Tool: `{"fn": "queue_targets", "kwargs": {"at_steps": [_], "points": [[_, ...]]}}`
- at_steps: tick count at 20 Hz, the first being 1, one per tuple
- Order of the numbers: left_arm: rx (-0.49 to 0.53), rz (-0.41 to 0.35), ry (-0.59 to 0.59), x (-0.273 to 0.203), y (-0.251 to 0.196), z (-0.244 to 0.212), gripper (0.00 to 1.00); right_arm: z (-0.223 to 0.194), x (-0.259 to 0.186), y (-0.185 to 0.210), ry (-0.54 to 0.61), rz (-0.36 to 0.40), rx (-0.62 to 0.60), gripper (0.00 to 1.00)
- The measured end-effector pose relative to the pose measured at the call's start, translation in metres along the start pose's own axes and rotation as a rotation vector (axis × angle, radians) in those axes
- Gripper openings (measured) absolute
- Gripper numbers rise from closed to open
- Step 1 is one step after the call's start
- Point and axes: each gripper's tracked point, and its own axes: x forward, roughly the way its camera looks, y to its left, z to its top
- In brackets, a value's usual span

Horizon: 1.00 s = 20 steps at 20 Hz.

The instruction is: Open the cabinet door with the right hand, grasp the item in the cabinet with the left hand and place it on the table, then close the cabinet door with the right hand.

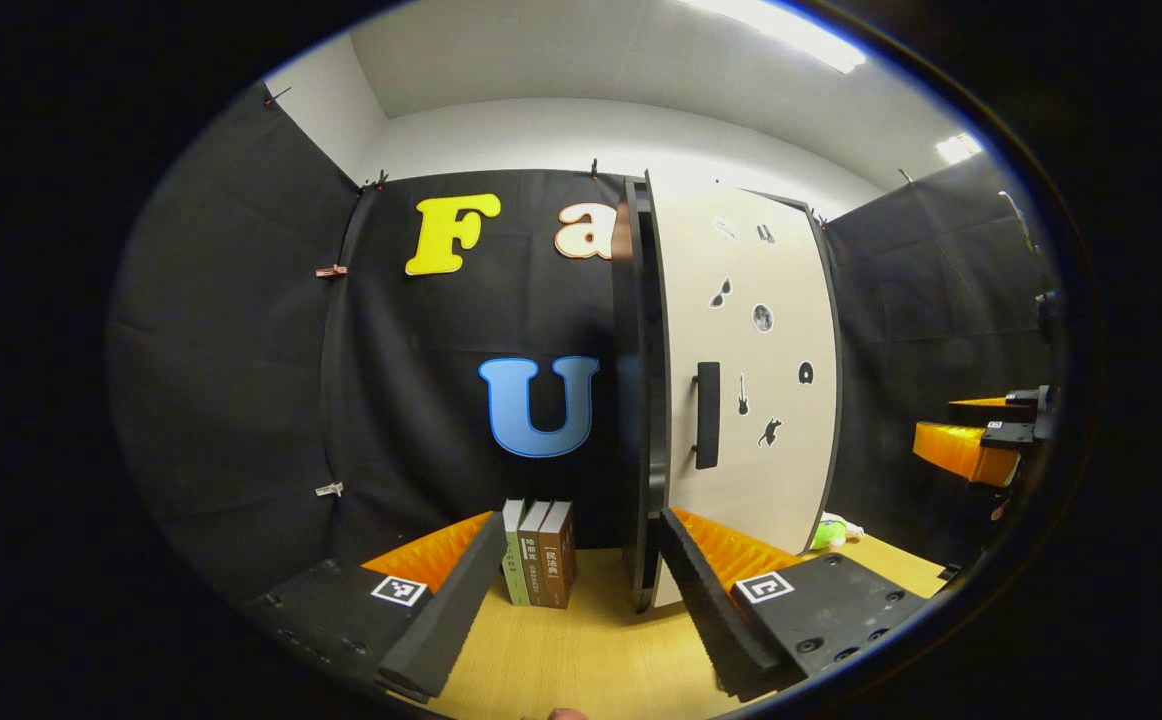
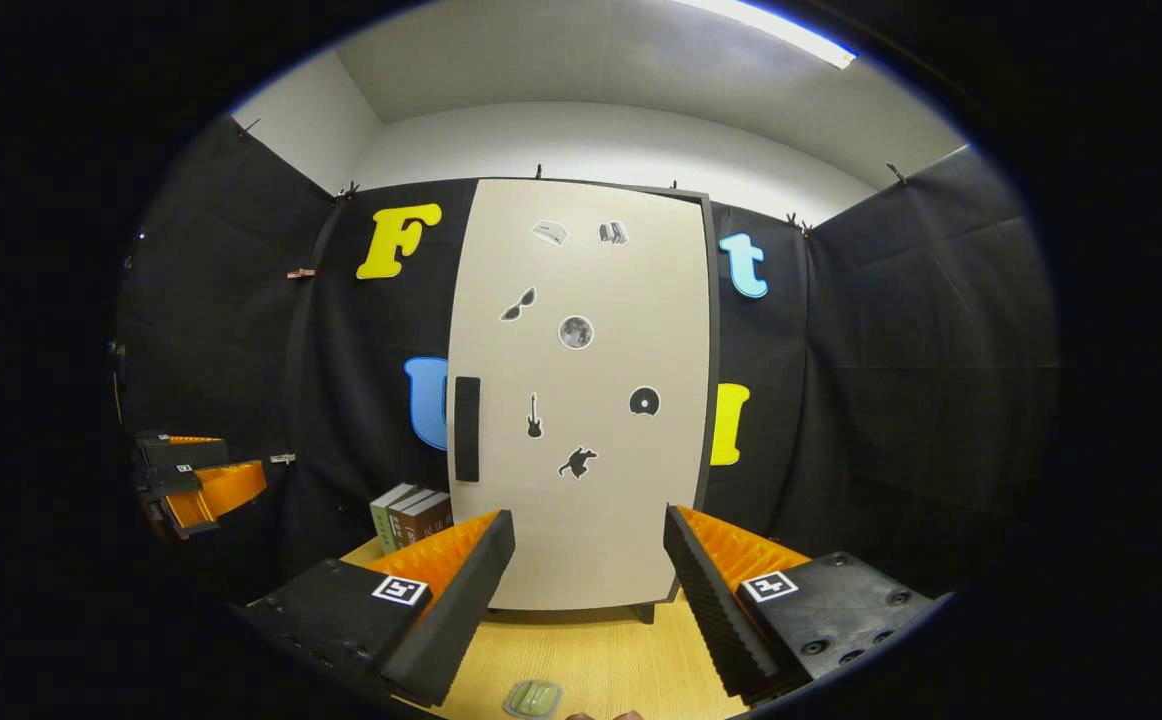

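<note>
a: two grippers up and both slack, that was the picture. the right gripper [image 2: 586, 516] had its fingers spread wide with nothing between them, and the left gripper [image 1: 579, 520] was just as released, holding nothing.

b: and the cabinet door [image 2: 581, 400]?

a: flat shut, facing the right gripper squarely. the handle [image 2: 467, 428] was a dark bar standing upright on the door's left edge, so it lay ahead and off to the left of the right gripper's centre line. the left gripper sat farther left, looking along the cabinet's dark side [image 1: 641, 380], with the handle off to its right.

b: so the right one was better placed for that handle?

a: i'd judge so; it was head-on, while the left one came at a slant.

b: where was the item?

a: hard to say. the inside was hidden behind the shut door. a flat greenish thing [image 2: 533, 697] lay on the table [image 2: 621, 650] just below the right gripper, cut off at the edge, and a small green and white thing [image 1: 831, 530] lay by the cabinet's far corner. whether either was the task's item, i couldn't tell.

b: early or late, then?

a: a shut door fitted both: item inside and waiting, or already out with the door closed again.

b: anything else?

a: three books [image 1: 541, 565] stood upright left of the cabinet.
</note>
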Motion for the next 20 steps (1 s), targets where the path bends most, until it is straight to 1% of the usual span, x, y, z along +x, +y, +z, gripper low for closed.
{"fn": "queue_targets", "kwargs": {"at_steps": [20], "points": [[0.001,-0.006,0.003,-0.0003,-0.0017,-0.0015,0.96,0.0022,-0.0028,0.0002,-0.006,-0.005,0.001,0.98]]}}
